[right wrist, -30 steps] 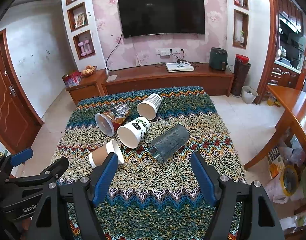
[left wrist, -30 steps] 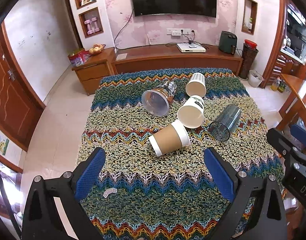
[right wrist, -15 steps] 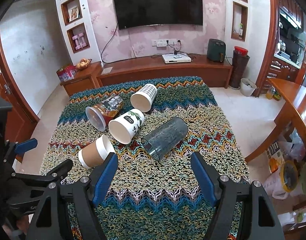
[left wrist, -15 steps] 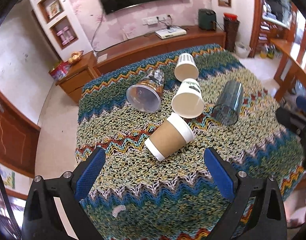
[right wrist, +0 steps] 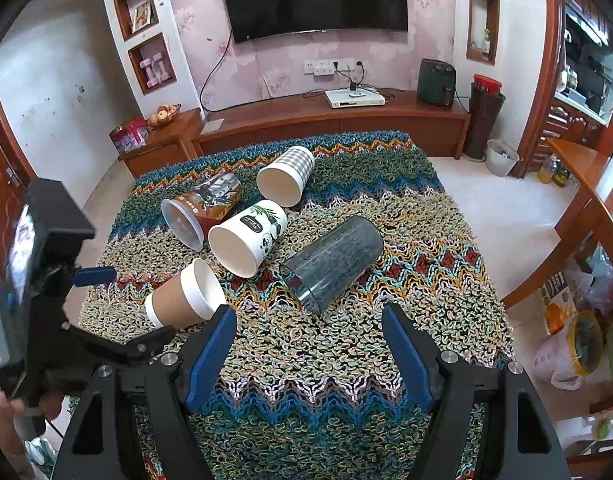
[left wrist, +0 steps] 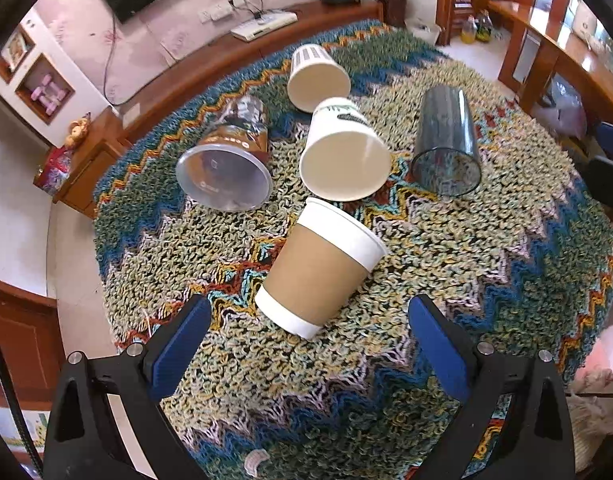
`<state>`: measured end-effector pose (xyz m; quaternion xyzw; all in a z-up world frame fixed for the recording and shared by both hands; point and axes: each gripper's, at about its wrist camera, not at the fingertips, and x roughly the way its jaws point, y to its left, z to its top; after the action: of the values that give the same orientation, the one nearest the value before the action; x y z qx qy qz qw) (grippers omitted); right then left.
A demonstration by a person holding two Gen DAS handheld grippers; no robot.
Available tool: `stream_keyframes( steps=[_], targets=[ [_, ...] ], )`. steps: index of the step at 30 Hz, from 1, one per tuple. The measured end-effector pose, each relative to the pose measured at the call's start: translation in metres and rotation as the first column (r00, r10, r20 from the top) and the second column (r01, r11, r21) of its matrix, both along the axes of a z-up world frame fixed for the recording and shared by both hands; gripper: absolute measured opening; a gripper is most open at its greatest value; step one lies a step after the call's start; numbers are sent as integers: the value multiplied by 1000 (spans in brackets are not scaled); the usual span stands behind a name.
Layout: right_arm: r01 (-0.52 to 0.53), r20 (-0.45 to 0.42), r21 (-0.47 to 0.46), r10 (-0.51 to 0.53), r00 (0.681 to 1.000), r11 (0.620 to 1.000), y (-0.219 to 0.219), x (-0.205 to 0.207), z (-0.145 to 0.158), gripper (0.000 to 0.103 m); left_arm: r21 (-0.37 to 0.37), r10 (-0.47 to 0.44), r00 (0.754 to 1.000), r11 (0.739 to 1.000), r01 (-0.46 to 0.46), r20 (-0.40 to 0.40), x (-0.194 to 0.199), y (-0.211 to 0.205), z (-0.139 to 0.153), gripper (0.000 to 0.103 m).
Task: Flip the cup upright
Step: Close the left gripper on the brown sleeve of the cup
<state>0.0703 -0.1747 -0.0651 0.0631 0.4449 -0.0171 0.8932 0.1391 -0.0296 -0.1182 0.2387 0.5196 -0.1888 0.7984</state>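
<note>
The left gripper (left wrist: 306,344) hangs wide open and empty, with the brown cup (left wrist: 318,268) lying on its side on the knitted cloth (left wrist: 486,264) just ahead at twelve o'clock, base toward the fingers, long axis running to about one o'clock. The right gripper (right wrist: 308,344), also spread and empty, has that cup farther off at ten o'clock, so the left looks nearer, tilted down over it.

— Can any lettering be read on the cups?

— The clear plastic cup with the brown printed sleeve (left wrist: 230,148) and the white paper panda cup (right wrist: 252,234) carry dark labels with small print, too blurred to make out.

— So nothing legible?

— Nothing.
</note>
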Motion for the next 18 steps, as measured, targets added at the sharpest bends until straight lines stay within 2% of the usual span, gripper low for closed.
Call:
stream_keyframes(
  steps=[12, 17, 18],
  targets=[
    [15, -35, 21, -15, 999, 1000, -8, 6, -12, 76, 128, -109, 991, 985, 118, -75, 29, -19, -37, 99],
    [20, -43, 23, -19, 999, 1000, -10, 8, -15, 76, 154, -148, 984, 975, 162, -96, 29, -26, -51, 98],
    [21, -45, 25, -20, 999, 999, -10, 9, -16, 76, 158, -156, 983, 973, 169, -92, 28, -27, -53, 96]
  ],
)
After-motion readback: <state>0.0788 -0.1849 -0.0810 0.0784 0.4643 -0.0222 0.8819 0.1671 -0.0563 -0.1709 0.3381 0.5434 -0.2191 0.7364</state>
